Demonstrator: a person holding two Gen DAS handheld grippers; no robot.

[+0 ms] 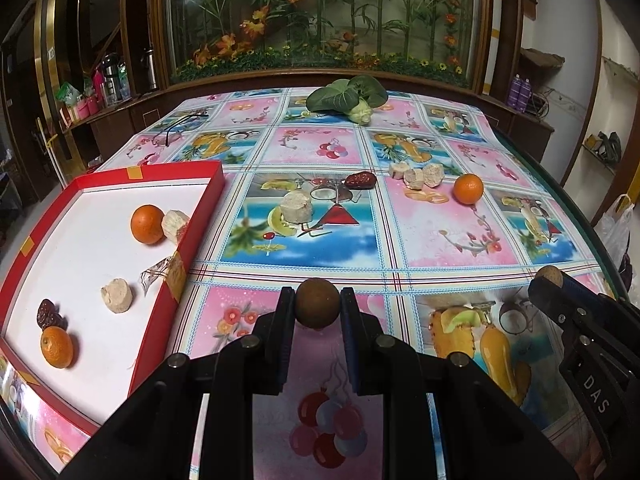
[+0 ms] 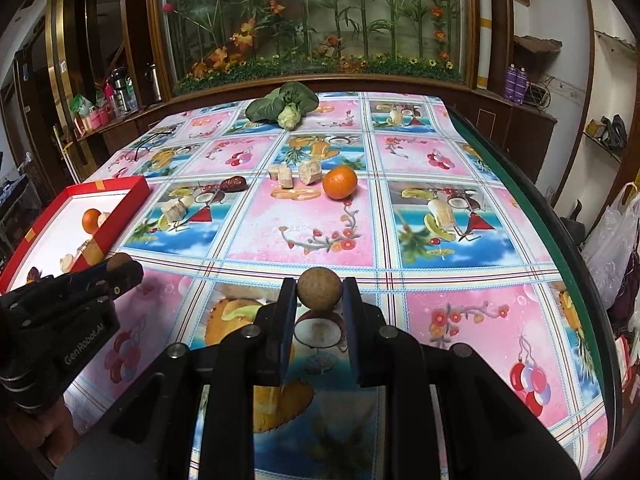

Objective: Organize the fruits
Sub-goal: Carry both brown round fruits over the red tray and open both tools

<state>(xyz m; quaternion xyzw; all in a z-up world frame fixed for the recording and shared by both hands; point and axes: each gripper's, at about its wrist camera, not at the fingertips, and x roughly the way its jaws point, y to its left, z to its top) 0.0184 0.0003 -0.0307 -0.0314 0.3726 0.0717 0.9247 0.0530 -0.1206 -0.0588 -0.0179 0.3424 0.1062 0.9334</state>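
Note:
My left gripper (image 1: 317, 307) is shut on a brown round fruit (image 1: 317, 307) above the near table, right of the red box (image 1: 200, 232). My right gripper (image 2: 319, 295) is shut on a second brown round fruit (image 2: 319, 295). The box holds two oranges (image 1: 147, 224), a date (image 1: 49, 314) and pale chunks (image 1: 117, 295). On the cloth lie an orange (image 2: 339, 183), a date (image 2: 233, 184) and several pale chunks (image 2: 310, 171). Each gripper shows in the other's view: the right one (image 1: 549, 280), the left one (image 2: 120, 266).
A leafy green vegetable (image 2: 282, 108) lies at the table's far edge. The patterned tablecloth (image 2: 440, 280) covers the table, with a green rim (image 2: 532, 196) on the right. A plastic bag (image 2: 616, 240) hangs off the right side. A wooden cabinet stands behind.

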